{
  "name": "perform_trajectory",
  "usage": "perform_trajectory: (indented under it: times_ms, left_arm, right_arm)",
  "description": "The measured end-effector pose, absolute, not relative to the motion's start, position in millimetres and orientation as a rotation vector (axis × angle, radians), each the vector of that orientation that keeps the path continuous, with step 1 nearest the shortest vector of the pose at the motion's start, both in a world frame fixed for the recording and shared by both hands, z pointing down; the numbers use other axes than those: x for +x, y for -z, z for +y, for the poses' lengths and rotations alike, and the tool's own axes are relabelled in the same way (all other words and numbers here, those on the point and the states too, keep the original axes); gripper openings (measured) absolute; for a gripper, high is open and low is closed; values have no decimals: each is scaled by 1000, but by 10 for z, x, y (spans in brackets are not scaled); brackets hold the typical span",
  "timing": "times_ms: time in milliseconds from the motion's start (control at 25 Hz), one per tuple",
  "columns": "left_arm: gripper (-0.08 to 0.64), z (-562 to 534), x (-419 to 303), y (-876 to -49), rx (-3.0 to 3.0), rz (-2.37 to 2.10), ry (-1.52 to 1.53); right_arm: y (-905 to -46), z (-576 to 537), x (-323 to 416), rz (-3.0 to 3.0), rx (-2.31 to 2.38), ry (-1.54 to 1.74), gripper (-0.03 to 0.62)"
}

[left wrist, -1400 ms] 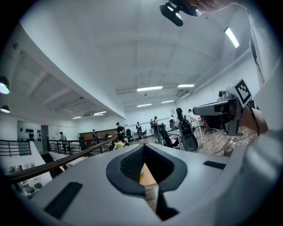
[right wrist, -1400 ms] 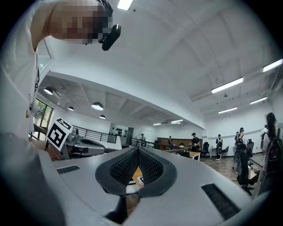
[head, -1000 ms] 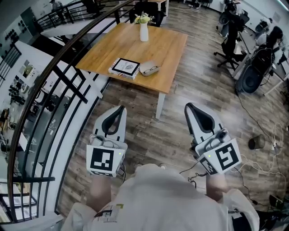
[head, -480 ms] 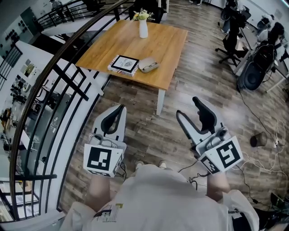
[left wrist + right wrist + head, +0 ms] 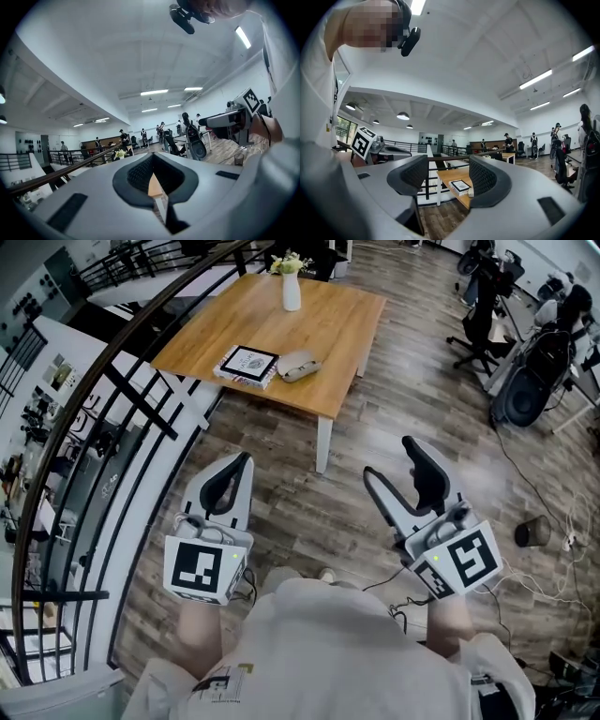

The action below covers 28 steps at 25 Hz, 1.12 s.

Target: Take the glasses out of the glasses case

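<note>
The grey glasses case (image 5: 297,365) lies shut on the wooden table (image 5: 337,334), beside a book (image 5: 248,364), well ahead of both grippers. My left gripper (image 5: 242,465) hangs over the floor with its jaws shut and empty. My right gripper (image 5: 391,460) is level with it; its jaws have just been opening and stand wide with nothing between them. In the right gripper view the book (image 5: 460,186) shows between the jaws of the right gripper (image 5: 447,176), and the case (image 5: 470,190) is half hidden behind the right jaw. The left gripper view shows the left gripper (image 5: 152,174) shut.
A black railing (image 5: 122,381) curves along the left, close to the table. A white vase (image 5: 292,289) with flowers stands at the table's far side. Office chairs (image 5: 525,381), floor cables and a small bin (image 5: 532,532) are to the right. People stand far off.
The right gripper's jaws went from shut to wide open. Both grippers shifted slightly lower in the head view, and the table slid a little left. The left jaws stayed shut.
</note>
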State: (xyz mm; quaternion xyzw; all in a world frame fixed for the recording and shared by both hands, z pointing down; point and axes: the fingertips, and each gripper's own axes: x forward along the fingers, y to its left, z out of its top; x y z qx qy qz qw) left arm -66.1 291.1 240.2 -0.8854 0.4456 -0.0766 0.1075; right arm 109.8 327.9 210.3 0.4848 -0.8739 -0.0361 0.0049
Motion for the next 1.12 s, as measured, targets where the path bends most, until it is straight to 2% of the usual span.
perform_trajectory:
  times_ms: [640,1120]
  left_arm:
    - [17,2608,-438,-2639,-2576,1301,222]
    - [17,1205,-752,-2736,-2596,1338,244]
  right_arm:
    - [-2442,3078,1327,-2752,1485,129,287]
    - [-2534,1618,996,-2716,1427,88,288]
